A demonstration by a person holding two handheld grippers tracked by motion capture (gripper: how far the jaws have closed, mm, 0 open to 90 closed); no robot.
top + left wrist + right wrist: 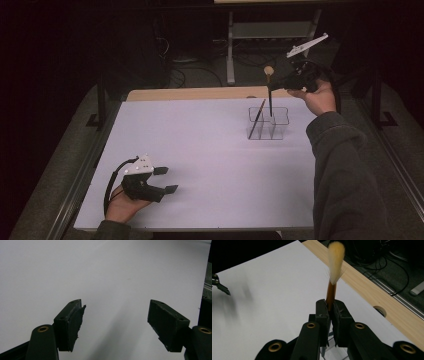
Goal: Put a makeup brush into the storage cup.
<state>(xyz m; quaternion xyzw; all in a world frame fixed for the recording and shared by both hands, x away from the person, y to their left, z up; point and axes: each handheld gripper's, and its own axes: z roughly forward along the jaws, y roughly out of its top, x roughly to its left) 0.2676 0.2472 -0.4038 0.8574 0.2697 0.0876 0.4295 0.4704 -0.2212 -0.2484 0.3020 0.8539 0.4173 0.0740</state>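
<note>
Dark surroundings framed a white bench [200, 150] with a wooden far edge. Right hand-held gripper [331, 305] clamped a brush [335, 267] above the clear organiser [269, 123] near the far-right corner; left hand-held gripper [115, 325] stood open, empty, near the front-left corner.

Left gripper [169, 180] low at near left, held in left hand [121, 205] palm up, jaws wide apart, nothing between, pointing right. Right forearm [332, 165] in grey sleeve stretched far forward; right hand [320, 97] raised at far right. Right gripper [330, 307] jaws pressed together, pointing left.
</note>
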